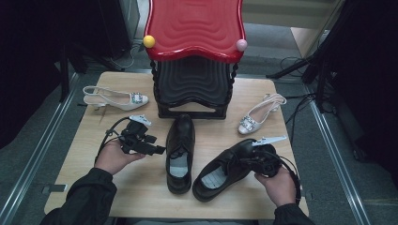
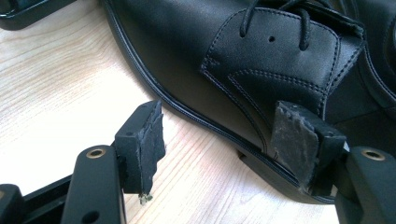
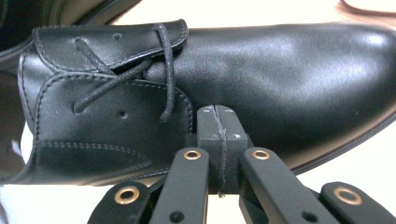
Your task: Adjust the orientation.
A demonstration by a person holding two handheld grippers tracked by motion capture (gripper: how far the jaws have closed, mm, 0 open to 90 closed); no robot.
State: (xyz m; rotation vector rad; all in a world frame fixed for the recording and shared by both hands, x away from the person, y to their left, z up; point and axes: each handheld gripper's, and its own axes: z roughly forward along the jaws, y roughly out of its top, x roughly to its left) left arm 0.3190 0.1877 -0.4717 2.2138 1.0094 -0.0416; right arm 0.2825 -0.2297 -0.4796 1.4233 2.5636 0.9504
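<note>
Right gripper point(image 1: 253, 159), jaws pressed together on nothing, noses against the angled shoe point(image 1: 225, 169); left gripper point(image 1: 157, 149) gapes beside the straight shoe point(image 1: 180, 152).

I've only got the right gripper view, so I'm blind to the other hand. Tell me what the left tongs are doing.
Observer: The left tongs are open and empty, pointed at the side of the middle black shoe.
Operator: Say how that shoe lies against the one in front of me.
Observer: It points toe-first at the rack. Yours, the right black shoe, lies at an angle, with its heel near the middle shoe's heel.
Operator: List what else is around.
Observer: A white heeled shoe lies left of the rack and another white heeled shoe lies right of it.
</note>
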